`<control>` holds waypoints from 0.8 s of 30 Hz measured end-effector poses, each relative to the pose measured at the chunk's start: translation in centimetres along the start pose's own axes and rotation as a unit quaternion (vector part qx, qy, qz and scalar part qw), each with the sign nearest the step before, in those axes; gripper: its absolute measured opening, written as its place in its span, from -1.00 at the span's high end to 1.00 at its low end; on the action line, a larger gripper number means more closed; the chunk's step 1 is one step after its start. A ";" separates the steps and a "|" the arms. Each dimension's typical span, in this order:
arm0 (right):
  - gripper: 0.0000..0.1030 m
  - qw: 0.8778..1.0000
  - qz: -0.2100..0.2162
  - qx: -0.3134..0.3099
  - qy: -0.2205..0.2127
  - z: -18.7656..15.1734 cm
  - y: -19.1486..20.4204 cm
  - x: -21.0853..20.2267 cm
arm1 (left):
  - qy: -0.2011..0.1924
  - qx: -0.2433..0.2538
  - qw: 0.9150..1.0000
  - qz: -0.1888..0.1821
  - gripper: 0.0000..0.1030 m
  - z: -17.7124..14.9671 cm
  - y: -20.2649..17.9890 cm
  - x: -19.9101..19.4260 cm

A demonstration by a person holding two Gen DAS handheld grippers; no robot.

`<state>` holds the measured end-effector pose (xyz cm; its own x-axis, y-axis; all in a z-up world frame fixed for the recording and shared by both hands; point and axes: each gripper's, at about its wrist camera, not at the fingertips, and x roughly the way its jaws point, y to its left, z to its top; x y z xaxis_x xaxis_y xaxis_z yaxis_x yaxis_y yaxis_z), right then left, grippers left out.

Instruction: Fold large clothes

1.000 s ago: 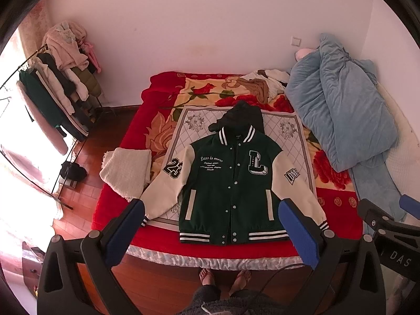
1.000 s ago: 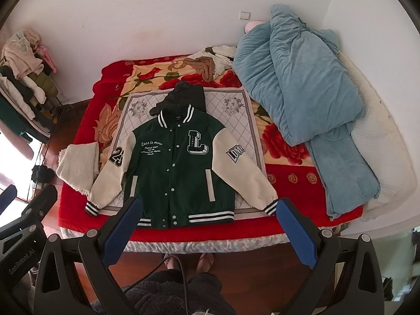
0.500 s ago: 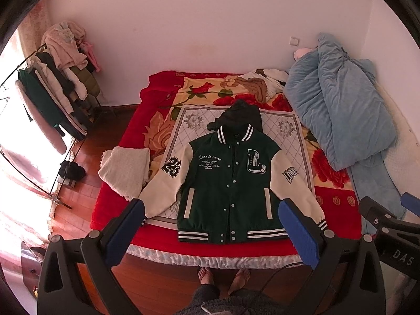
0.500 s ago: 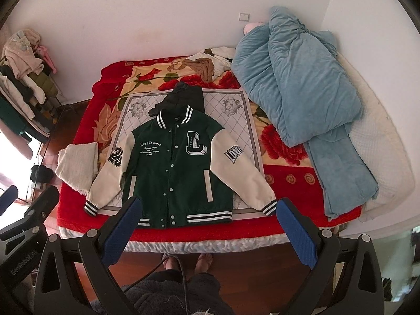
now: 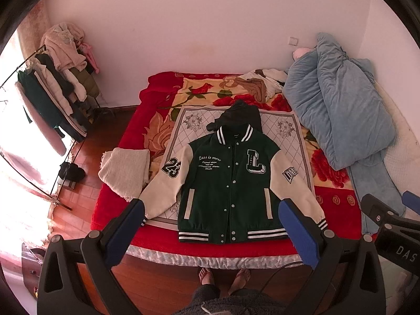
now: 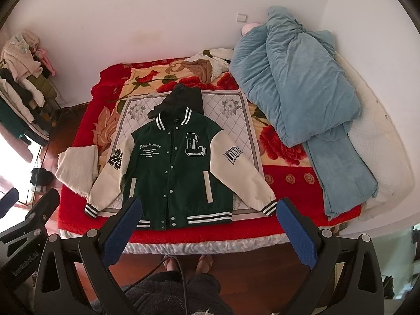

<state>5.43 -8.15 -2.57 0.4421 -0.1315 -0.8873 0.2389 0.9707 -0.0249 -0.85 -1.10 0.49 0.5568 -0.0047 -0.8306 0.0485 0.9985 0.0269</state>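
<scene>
While both grippers hang above the near edge of the bed (image 5: 115,202), the left gripper (image 5: 210,225) and right gripper (image 6: 207,223) stand with fingers spread wide, holding nothing. Green jacket (image 5: 231,183) lies flat, buttoned, sleeves angled outward, collar far.

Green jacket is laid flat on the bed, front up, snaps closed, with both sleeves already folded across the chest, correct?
Not quite. The green jacket lies flat on the bed, front up, snaps closed, but both sleeves are spread out to the sides, not folded across the chest. The left wrist view shows it.
</scene>
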 end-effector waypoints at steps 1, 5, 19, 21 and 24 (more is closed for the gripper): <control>-1.00 1.000 0.001 0.000 0.000 0.1 -0.1 -0.1 | 0.000 0.001 1.000 0.000 -1.00 0.0 0.0 0.1; -1.00 1.000 0.000 -0.001 0.000 0.0 0.1 -0.1 | 0.000 0.000 1.000 0.000 -1.00 0.1 0.1 0.1; -1.00 1.000 0.002 -0.003 -0.001 0.6 0.0 -1.0 | -0.002 -0.001 1.000 0.000 -1.00 0.1 0.0 0.0; -1.00 1.000 0.001 -0.002 -0.001 0.5 0.0 -1.0 | -0.003 -0.001 1.000 0.000 -1.00 0.3 -0.1 -0.1; -1.00 1.000 0.001 -0.002 -0.001 0.6 -0.1 -1.0 | -0.004 -0.001 1.000 -0.001 -1.00 0.9 0.0 -0.2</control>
<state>5.50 -8.21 -1.38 0.4441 -0.1297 -0.8866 0.2349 0.9717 -0.0246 -0.17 -1.11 1.14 0.5635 -0.0080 -0.8261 0.0476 0.9986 0.0229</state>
